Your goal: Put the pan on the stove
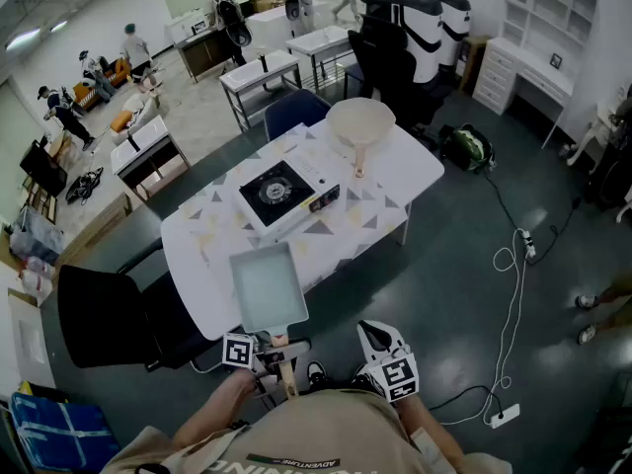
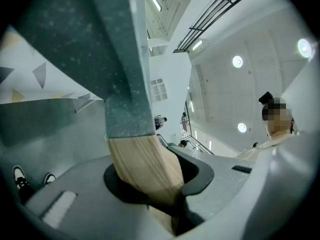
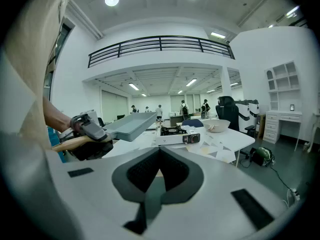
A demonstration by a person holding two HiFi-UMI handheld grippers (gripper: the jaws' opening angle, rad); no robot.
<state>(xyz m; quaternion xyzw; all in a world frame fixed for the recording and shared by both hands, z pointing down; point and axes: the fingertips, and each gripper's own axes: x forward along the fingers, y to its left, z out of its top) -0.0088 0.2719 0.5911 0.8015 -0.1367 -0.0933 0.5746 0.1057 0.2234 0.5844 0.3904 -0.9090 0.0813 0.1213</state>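
Observation:
A rectangular grey-green pan with a wooden handle hangs level over the near edge of the white table. My left gripper is shut on that handle. In the left gripper view the handle runs between the jaws and the pan's underside fills the upper left. The portable gas stove sits mid-table, beyond the pan. My right gripper is held low beside my body, shut and holding nothing. From it I see the pan and the stove.
A round cream pan with a wooden handle lies at the table's far end. A black chair stands left of the table and a blue chair behind it. Cables and a power strip lie on the floor at right.

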